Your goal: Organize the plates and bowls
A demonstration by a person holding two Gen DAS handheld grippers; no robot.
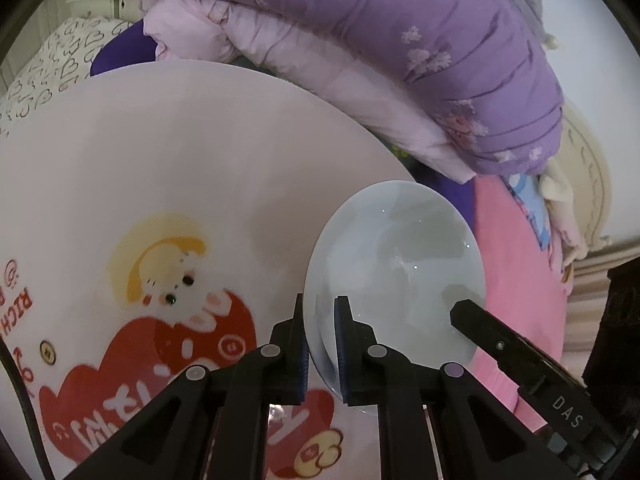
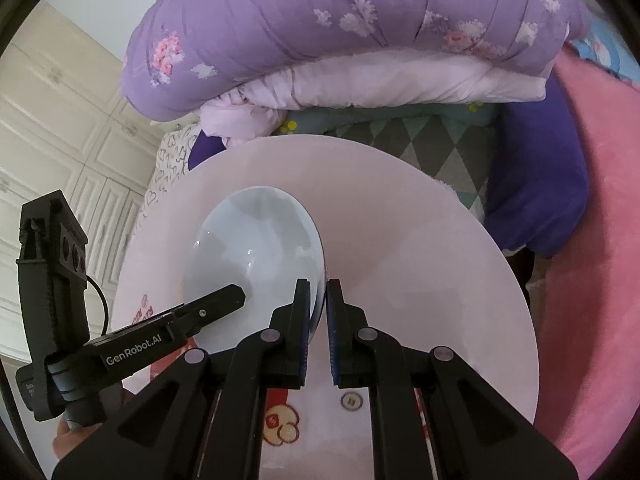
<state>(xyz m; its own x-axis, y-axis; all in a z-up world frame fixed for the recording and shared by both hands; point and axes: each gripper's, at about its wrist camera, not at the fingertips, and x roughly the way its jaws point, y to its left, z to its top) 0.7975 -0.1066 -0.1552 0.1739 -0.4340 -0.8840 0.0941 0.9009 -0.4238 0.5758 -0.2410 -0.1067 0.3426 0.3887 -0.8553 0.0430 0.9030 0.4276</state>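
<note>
A pale blue plate [image 1: 396, 264] is held above a round pink table [image 1: 180, 152] with a cartoon print. My left gripper [image 1: 320, 320] is shut on the plate's left rim. My right gripper [image 2: 319, 300] is shut on the plate's [image 2: 256, 264] right rim. In the left wrist view a right gripper finger [image 1: 480, 324] reaches over the plate's right side. In the right wrist view a left gripper finger [image 2: 216, 304] lies across the plate's left side. The plate is tilted and empty. No other plates or bowls show.
A purple flowered quilt [image 2: 340, 32] and pale pink bedding [image 1: 280, 48] are piled behind the table [image 2: 420, 280]. A pink blanket [image 2: 600, 240] lies at the right, a dark purple cushion [image 2: 536, 184] beside it. White cupboard doors [image 2: 60, 140] stand at the left.
</note>
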